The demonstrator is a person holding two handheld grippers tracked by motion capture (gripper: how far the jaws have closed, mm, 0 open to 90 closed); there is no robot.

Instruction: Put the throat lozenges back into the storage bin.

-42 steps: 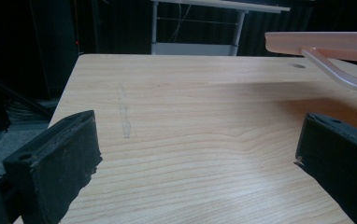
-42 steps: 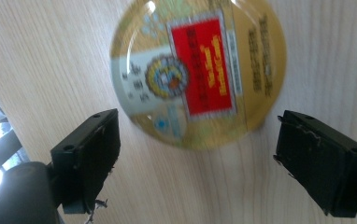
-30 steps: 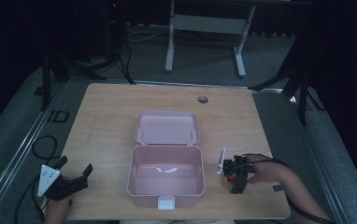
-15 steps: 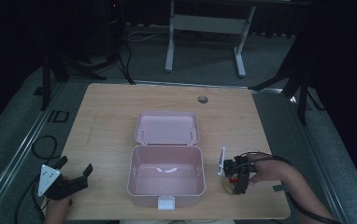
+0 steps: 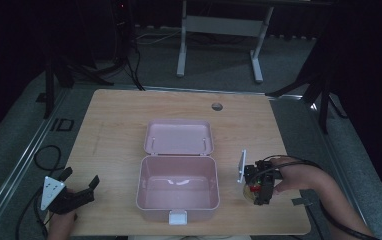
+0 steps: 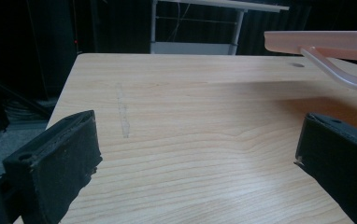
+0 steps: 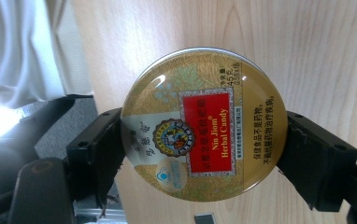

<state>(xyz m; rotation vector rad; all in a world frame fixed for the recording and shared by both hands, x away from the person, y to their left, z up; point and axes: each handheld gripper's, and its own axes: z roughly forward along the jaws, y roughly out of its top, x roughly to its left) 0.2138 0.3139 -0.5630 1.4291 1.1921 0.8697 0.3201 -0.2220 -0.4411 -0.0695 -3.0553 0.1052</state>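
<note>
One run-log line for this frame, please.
right gripper: shut on candy tin, right of box | left gripper: open, nothing held | pink box: lid open, nothing inside | table

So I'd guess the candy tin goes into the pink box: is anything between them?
Nothing visible: bare table lies between the tin, held in the right tool, and the open, empty pink box.

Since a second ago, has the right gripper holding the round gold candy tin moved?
No: the right gripper and round gold candy tin remain beside the open pink plastic box.

table point(image 5: 119, 120): wood | grommet hole point(image 5: 217, 106): far edge | desk frame point(image 5: 219, 25): beyond
</note>
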